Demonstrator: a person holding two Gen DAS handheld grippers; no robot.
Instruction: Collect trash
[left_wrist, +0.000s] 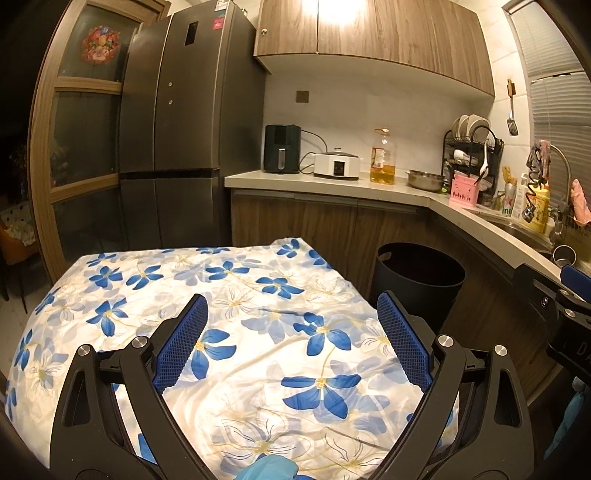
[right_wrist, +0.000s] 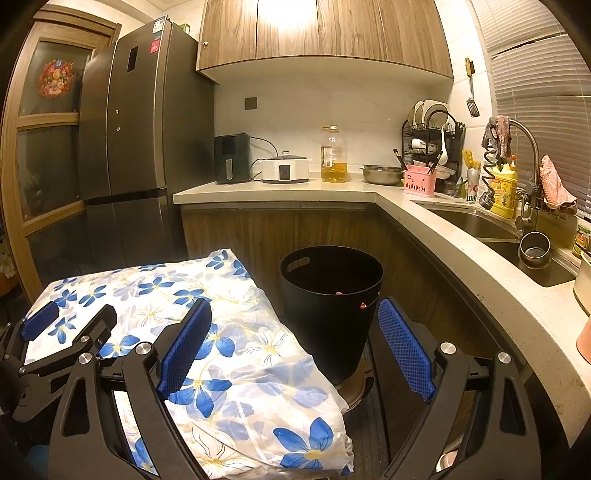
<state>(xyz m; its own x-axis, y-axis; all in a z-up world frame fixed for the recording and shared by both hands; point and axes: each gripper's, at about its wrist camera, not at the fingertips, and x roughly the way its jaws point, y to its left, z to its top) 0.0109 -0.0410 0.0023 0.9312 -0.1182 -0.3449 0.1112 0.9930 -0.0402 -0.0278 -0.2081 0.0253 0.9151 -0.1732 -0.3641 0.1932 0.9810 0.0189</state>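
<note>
The left gripper (left_wrist: 291, 317), fingers spread wide and holding nothing, hangs over the white cloth with blue flowers (left_wrist: 236, 295) covering the table. Just right of it stands the round black plastic trash bin (right_wrist: 330, 291), with the right gripper (right_wrist: 295, 325) equally splayed and empty before it.

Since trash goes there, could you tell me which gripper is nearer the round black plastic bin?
Right gripper: black plastic bin straight ahead. Left gripper is over the floral cloth, beside it.
</note>
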